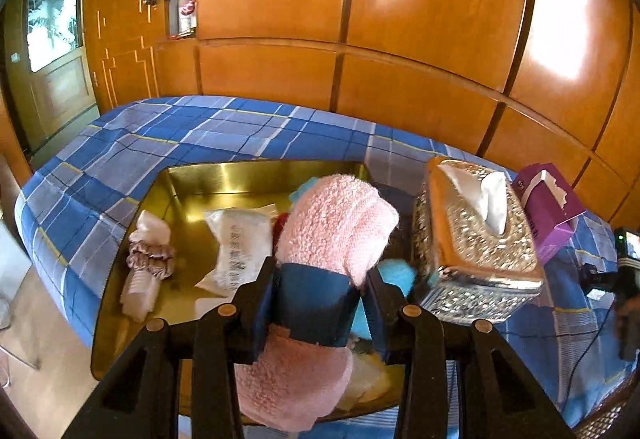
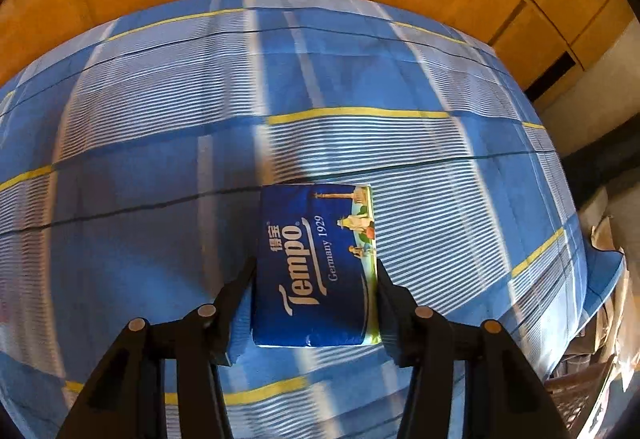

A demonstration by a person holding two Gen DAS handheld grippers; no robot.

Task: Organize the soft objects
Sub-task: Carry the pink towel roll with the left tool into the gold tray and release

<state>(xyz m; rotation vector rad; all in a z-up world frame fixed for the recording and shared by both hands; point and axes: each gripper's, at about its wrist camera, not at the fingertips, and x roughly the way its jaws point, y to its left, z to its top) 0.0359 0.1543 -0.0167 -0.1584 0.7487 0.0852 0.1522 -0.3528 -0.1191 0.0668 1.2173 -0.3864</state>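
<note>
Now we are clamping the left gripper (image 1: 320, 303) on a pink towel (image 1: 336, 223) wrapped in a blue band (image 1: 316, 303), holding it over the gold tray (image 1: 256, 175) on the plaid bed (image 1: 168, 135). Right of the tray are standing a silver tissue box (image 1: 476, 239) and a purple box (image 1: 548, 203). We are squeezing the right gripper (image 2: 316, 291) on a Tempo pack (image 2: 316, 263) above the bed.

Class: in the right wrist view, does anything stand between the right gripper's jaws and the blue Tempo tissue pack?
Nothing visible does. The Tempo tissue pack already sits between the jaws of the right gripper, which close on its two long sides above the blue plaid bedspread.
</note>
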